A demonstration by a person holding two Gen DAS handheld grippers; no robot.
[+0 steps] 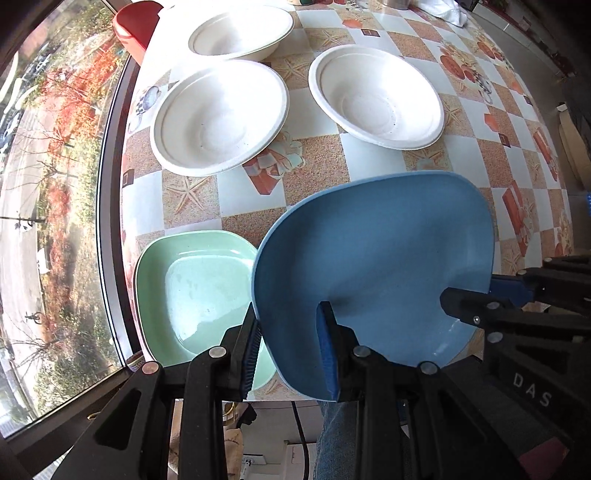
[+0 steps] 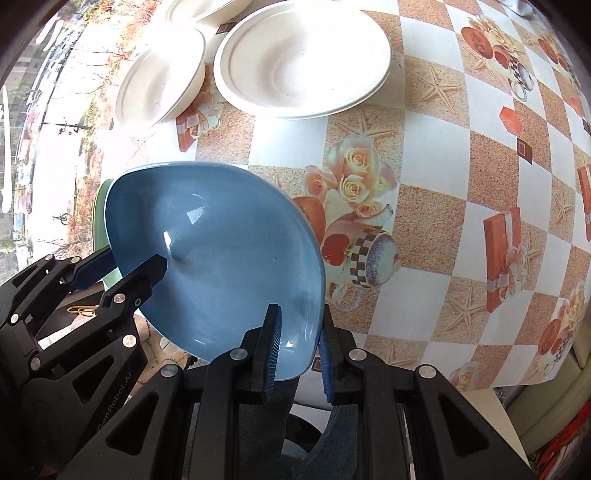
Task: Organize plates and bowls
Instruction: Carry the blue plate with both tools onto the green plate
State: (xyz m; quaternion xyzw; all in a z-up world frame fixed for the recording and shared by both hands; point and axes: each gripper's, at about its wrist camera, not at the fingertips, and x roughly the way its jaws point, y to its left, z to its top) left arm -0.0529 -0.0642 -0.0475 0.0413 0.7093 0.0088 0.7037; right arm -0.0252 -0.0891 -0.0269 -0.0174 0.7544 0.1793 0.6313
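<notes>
Got the blue plate [image 1: 373,266] pinched on opposite rims, left tongs [image 1: 291,347] and right tongs [image 2: 299,354], lifted off the surface [image 1: 325,162], green plate [image 1: 192,288] at its 9 o'clock. Looks stiff, light, glossy, probably slippery, so rim grip it is.

My blue plate [image 2: 221,251] covers most of the green plate [image 2: 99,206] behind it in the right wrist view; only a sliver shows. Past the blue plate, the farthest white bowl [image 2: 199,9] is cut by the top edge. Glare washes out bowl detail.
</notes>
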